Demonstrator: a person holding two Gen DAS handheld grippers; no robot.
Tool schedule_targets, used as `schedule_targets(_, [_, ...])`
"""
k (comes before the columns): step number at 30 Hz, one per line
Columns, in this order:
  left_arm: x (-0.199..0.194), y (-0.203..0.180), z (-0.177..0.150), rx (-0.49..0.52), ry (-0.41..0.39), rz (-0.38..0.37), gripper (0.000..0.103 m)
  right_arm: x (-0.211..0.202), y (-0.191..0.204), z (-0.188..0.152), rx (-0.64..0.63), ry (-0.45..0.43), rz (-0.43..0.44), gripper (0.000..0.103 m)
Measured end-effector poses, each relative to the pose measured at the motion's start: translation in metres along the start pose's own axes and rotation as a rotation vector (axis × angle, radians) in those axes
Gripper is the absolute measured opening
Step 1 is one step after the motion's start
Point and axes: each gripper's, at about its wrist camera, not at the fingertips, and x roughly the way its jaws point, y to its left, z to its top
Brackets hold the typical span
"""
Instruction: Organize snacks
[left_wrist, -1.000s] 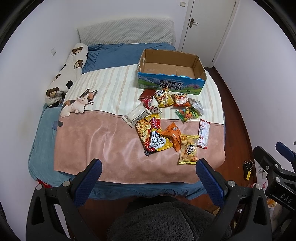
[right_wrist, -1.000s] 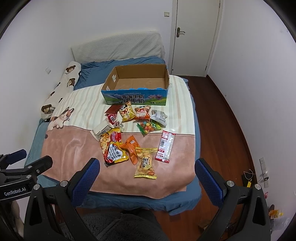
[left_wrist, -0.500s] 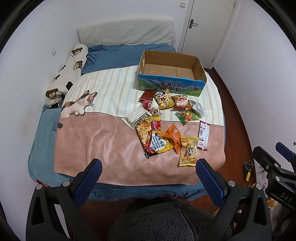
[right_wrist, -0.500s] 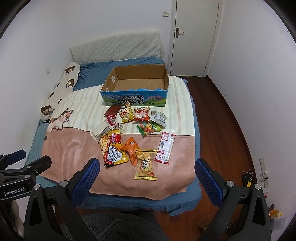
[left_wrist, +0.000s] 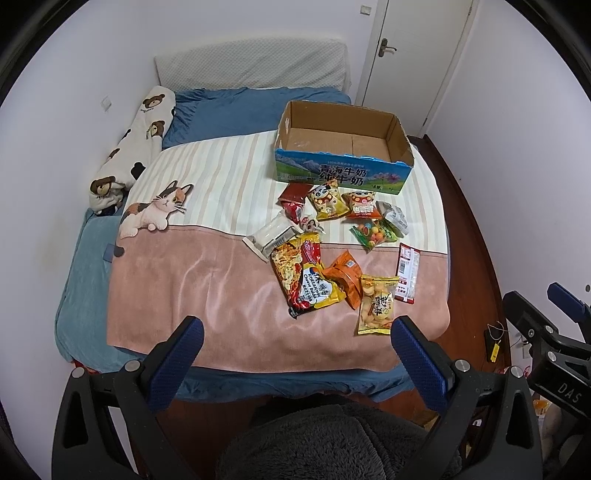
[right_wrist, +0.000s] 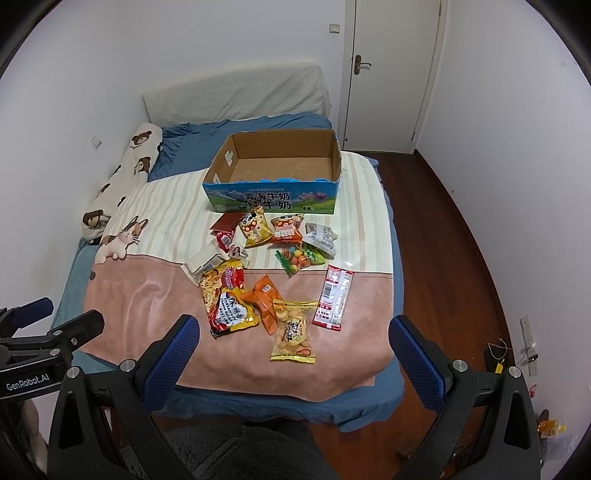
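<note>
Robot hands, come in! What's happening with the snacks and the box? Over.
Left gripper open, holding nothing; right gripper the same. Snack packets loose on blanket, cardboard box empty behind them. Nothing blocking.

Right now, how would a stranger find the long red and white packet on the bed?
Start at the cardboard box on the striped blanket. The red and white packet lies nearer, on the pink part, rightmost of the snacks. It alone is a long, narrow strip.
</note>
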Motion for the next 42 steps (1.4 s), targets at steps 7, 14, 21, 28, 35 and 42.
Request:
schedule_targets(7, [0.002,0.002,0.000,-0.004,0.003,-0.003,0.103,0.007,0.001,0.001,0.001,0.007,0.012,0.103])
schedule_targets(14, [0.040,0.012,0.009,-0.036,0.023,0.034,0.103,0.043,-0.005,0.002,0.038,0.048,0.045,0.103])
schedule_targets(21, [0.148,0.022,0.030,-0.096,0.165,0.051,0.103,0.141,-0.009,-0.004,0.054,0.157,0.054,0.103])
schedule_targets(28, [0.272,0.016,0.040,-0.133,0.388,0.034,0.103,0.280,-0.028,-0.037,0.126,0.365,0.009,0.103])
schedule_targets(35, [0.374,0.021,0.032,-0.265,0.551,-0.044,0.101,0.357,-0.027,-0.072,0.192,0.469,0.072,0.100])
schedule_targets(42, [0.394,0.030,0.027,-0.365,0.493,-0.081,0.078,0.396,-0.035,-0.097,0.247,0.487,0.097,0.058])
